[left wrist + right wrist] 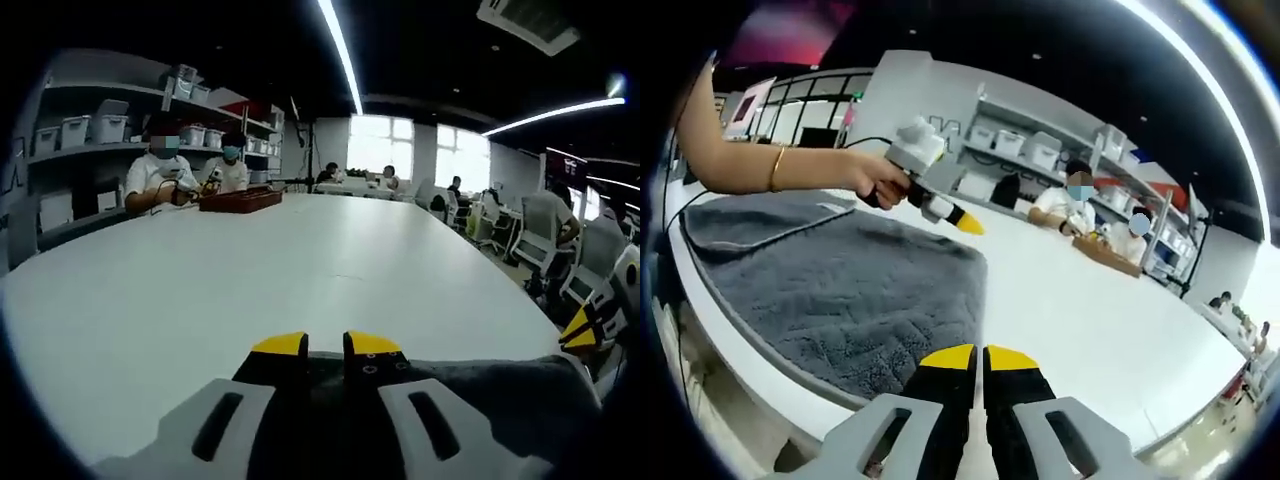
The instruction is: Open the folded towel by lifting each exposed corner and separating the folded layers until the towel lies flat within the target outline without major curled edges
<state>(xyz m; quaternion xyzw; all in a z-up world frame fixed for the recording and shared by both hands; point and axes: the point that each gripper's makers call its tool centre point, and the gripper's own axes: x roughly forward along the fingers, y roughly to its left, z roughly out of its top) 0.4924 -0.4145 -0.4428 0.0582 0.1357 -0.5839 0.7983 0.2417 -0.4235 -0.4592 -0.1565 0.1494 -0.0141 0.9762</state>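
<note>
A dark grey towel [860, 290] lies spread on the white table [1090, 310]. A folded layer [750, 215] with a pale hem rests on its far left part. My right gripper [978, 358] is at the towel's near corner, jaws closed on its edge. A hand holds my left gripper [968, 224] at the far corner of the same edge. In the left gripper view, my left gripper [326, 345] has its yellow tips close together with towel [500, 395] between and beside them. The right gripper [588, 328] shows at the right edge.
Two seated people [165, 175] work at the table's far end beside a brown tray [240, 200]. Shelves with bins [90, 128] line the wall behind them. Office chairs [540, 235] stand along the right side. The table's near edge [740, 340] runs just below the towel.
</note>
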